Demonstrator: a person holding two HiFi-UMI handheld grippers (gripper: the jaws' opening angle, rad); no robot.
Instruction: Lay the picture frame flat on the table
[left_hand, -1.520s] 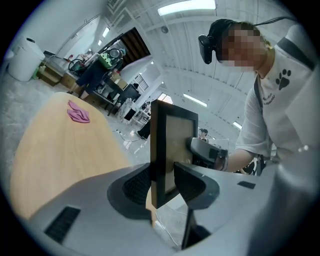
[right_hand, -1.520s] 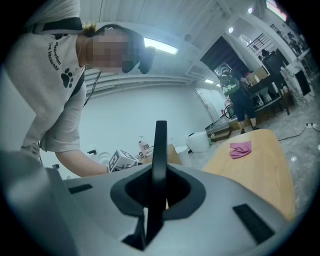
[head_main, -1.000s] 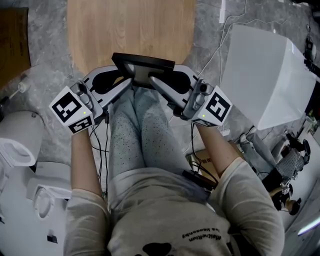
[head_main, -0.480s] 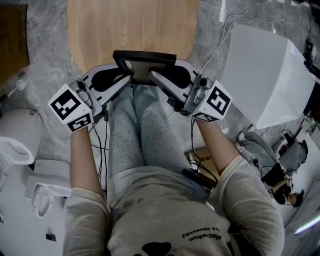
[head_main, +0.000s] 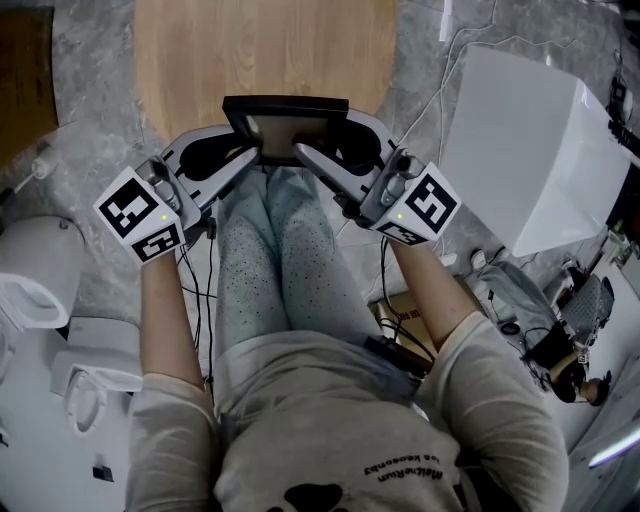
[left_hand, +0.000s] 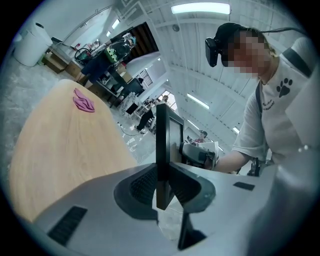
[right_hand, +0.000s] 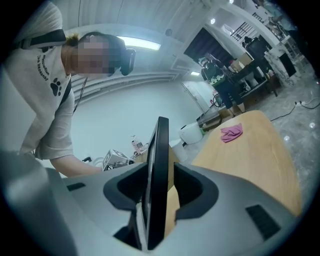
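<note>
left fingers (left_hand: 136, 187): clamped on the thin side edge of the picture frame (left_hand: 161, 145).
right fingers (right_hand: 194, 192): just opened; the frame's other edge sits loose between them.
picture frame: upright at the tabletop (head_main: 260, 60)'s near edge; rigid black rim, flat pale panel.
step: probably regripping; frame not yet flat.
next: tip it over gently.
tabletop: smooth pale wood.

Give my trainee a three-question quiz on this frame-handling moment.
1. True or false: the picture frame lies flat on the table.
2. Which gripper clamps the frame: A left gripper, B right gripper?
3. Fill in: the pink cloth lies on the ___.
Key: 1 false, it's held upright. 2 A; the left jaws have just been closing on it, the right jaws opening, frame between them. 3 table.
</note>
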